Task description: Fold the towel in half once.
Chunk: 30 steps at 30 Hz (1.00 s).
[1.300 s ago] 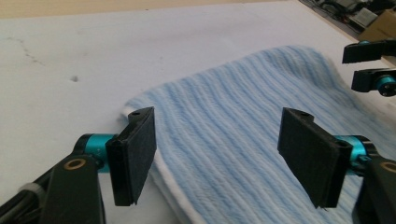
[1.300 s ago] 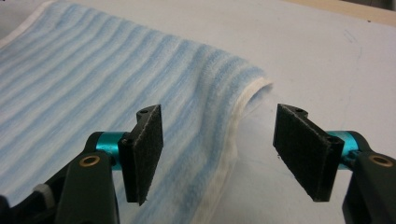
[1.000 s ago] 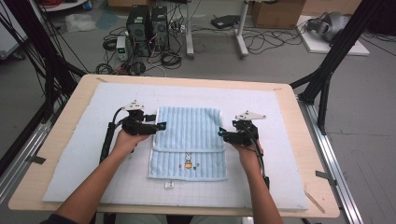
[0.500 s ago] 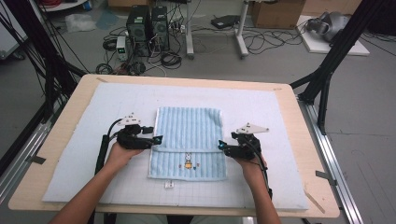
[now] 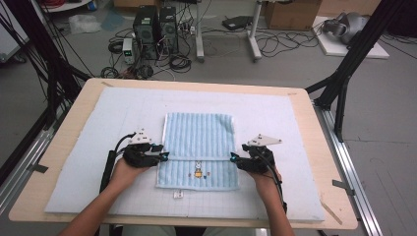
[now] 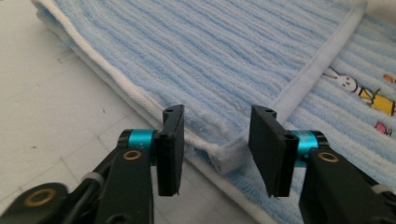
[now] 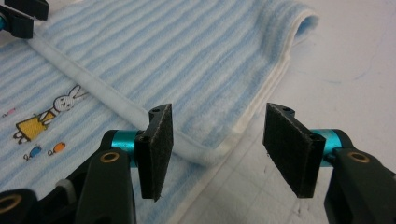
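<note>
The towel [image 5: 198, 150] lay on the mat [image 5: 88, 147] at the middle of the surface [image 5: 305, 105], nearer its front edge. Its far part had been folded toward the person, the folded hem stopping short of the near edge, so a strip with a rabbit print [image 5: 198, 172] lay uncovered. One fold looked done; at least another probably remained before the towel was compact.

The left claw [image 5: 163, 156] sat at the left end of the folded hem and the right claw [image 5: 232, 159] at its right end. In the gripper views both were released: the left claw's jaws [image 6: 215, 149] stood apart on either side of the hem's corner without pinching it, and the right claw's jaws [image 7: 217, 151] stood apart around the other corner.

Half a second earlier the claws were farther up the towel and the hem lay nearer the far edge; since then both hands had come toward the person, carrying the fold with them.
</note>
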Each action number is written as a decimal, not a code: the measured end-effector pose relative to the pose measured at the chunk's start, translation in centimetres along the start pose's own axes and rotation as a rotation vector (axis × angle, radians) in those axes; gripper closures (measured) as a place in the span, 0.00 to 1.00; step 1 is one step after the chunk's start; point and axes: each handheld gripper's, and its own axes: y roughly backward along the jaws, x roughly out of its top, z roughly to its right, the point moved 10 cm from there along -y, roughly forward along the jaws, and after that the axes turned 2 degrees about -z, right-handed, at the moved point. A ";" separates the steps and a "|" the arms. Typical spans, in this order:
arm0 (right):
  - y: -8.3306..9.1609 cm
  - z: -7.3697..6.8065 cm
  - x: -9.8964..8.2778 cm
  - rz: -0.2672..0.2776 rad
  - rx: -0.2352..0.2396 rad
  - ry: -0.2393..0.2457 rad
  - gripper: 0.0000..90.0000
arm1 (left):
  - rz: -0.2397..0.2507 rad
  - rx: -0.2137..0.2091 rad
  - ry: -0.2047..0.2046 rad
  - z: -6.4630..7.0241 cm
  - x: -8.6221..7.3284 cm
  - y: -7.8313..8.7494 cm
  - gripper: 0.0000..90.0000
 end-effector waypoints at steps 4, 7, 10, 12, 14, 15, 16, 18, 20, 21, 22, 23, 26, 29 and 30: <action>0.3 -0.2 -0.4 -0.002 -0.008 -0.001 0.46 | 0.000 0.038 -0.072 0.5 -0.1 0.0 0.81; 0.5 -0.2 -0.5 -0.001 -0.017 -0.002 0.46 | 0.004 0.043 -0.092 0.6 -0.1 0.0 0.89; 0.7 0.0 -0.7 -0.002 -0.029 -0.004 0.47 | 0.024 0.040 -0.088 0.6 0.0 0.2 0.93; 1.0 0.3 -0.6 0.008 -0.045 -0.015 0.48 | 0.075 0.023 -0.055 0.5 0.7 0.8 0.93; 1.2 0.7 -0.5 0.021 -0.060 -0.027 0.50 | 0.092 0.018 -0.050 0.6 0.9 1.0 0.93; 1.2 0.7 -0.5 0.021 -0.060 -0.027 0.50 | 0.103 0.013 -0.045 0.6 1.1 1.2 0.93; 1.3 0.8 -0.4 0.028 -0.048 -0.038 0.55 | 0.117 0.006 -0.036 0.7 1.3 1.5 0.93; 1.0 0.5 -0.5 0.019 -0.026 -0.029 0.59 | 0.123 -0.001 -0.031 0.8 1.4 1.6 0.93; 0.4 -0.3 -0.5 0.000 -0.002 0.012 0.62 | 0.137 -0.012 -0.010 0.8 1.5 1.8 0.93; 0.0 -0.8 -0.5 -0.012 0.012 0.030 0.64 | 0.146 -0.019 -0.001 0.8 1.6 1.9 0.93; -0.5 -1.1 -0.5 -0.020 0.013 0.050 0.65 | 0.146 -0.019 -0.001 0.8 1.6 1.9 0.93; -0.9 -1.3 -0.5 -0.030 0.014 0.055 0.67 | 0.151 -0.022 0.001 0.8 1.6 1.9 0.93; -2.2 -1.2 -1.2 -0.093 -0.010 0.079 0.79 | 0.162 -0.029 0.019 0.7 1.7 2.1 0.93; -2.0 -1.1 -1.0 -0.088 -0.001 0.079 0.95 | 0.163 -0.034 0.014 0.8 1.7 2.1 0.93; -2.0 -1.2 -1.0 -0.088 -0.005 0.083 0.98 | 0.167 -0.035 0.018 0.9 1.7 2.2 0.93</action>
